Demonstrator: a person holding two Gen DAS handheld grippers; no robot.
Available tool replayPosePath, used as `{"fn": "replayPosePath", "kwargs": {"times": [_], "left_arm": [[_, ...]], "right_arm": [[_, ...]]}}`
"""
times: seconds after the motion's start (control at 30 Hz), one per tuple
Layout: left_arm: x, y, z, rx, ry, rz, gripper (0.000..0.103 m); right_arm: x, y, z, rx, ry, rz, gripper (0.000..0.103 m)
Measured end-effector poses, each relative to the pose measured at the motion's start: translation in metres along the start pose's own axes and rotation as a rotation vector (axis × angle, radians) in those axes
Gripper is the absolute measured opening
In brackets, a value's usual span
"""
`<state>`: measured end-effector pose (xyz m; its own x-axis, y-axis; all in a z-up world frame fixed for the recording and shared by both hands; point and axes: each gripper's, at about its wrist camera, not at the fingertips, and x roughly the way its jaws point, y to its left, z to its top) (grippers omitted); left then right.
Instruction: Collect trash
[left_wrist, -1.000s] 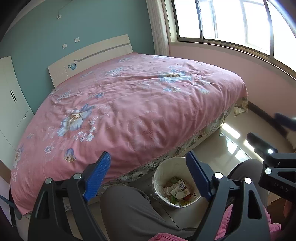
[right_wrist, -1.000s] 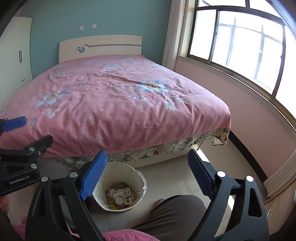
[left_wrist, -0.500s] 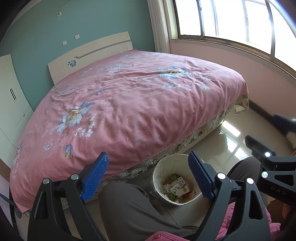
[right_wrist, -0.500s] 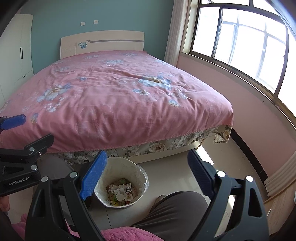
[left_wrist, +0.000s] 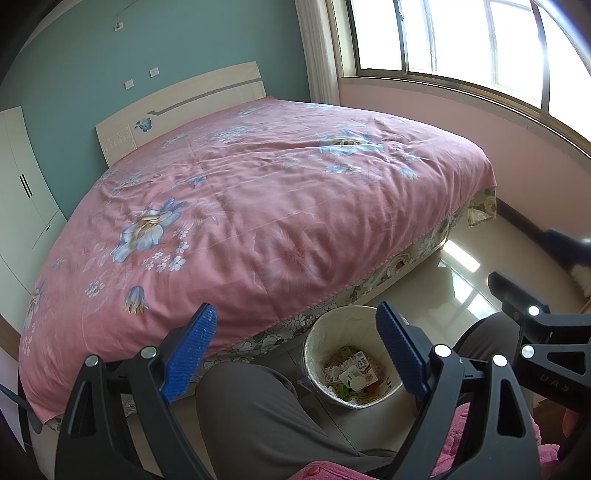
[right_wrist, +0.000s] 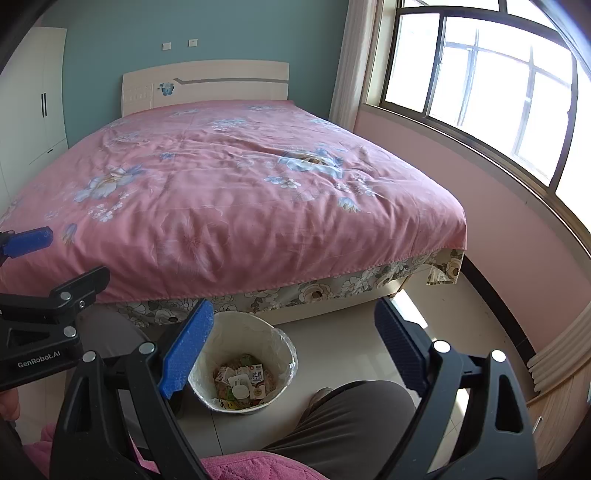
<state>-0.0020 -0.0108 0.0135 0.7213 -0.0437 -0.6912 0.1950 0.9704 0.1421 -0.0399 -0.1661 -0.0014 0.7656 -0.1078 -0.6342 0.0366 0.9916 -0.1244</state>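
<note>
Standing over the foot of the pink floral bedspread (left_wrist: 258, 206), the person holds both tools aimed down and forward, knees in grey trousers (left_wrist: 258, 417) at the bottom of each view. Nothing that looks like litter shows on the bedspread or on the pale tiled floor (right_wrist: 351, 332) as far as either camera reaches. What has been gathered sits in the lined wastebasket (right_wrist: 243, 328), which stands upright on the floor just beside the bed's flowered valance (right_wrist: 332, 288), between the person's legs.

From the left gripper (left_wrist: 295, 350) the basket lies ahead, below and to the right, partly behind its right-hand finger; from the right gripper (right_wrist: 291, 350) it lies ahead, below and to the left, inside the gap between its fingers. Neither looks clearly nearer. Both are spread wide with nothing between the blue pads (left_wrist: 188, 350); the left one's jaws widened a little just now.

Inside the basket, small cartons and wrappers (right_wrist: 243, 380) lie in a jumble; the print is too small to read. The floor under the bed and behind the knees is hidden, so I cannot tell whether any trash remains.
</note>
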Motion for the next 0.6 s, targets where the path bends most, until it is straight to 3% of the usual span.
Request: {"fn": "replayPosePath", "kwargs": {"times": [0.6], "left_arm": [[-0.0002,0.0011,-0.0002,0.003,0.002,-0.001,0.09]], "right_arm": [[-0.0003,0.0012,-0.0013,-0.002,0.0,0.001,0.087]]}}
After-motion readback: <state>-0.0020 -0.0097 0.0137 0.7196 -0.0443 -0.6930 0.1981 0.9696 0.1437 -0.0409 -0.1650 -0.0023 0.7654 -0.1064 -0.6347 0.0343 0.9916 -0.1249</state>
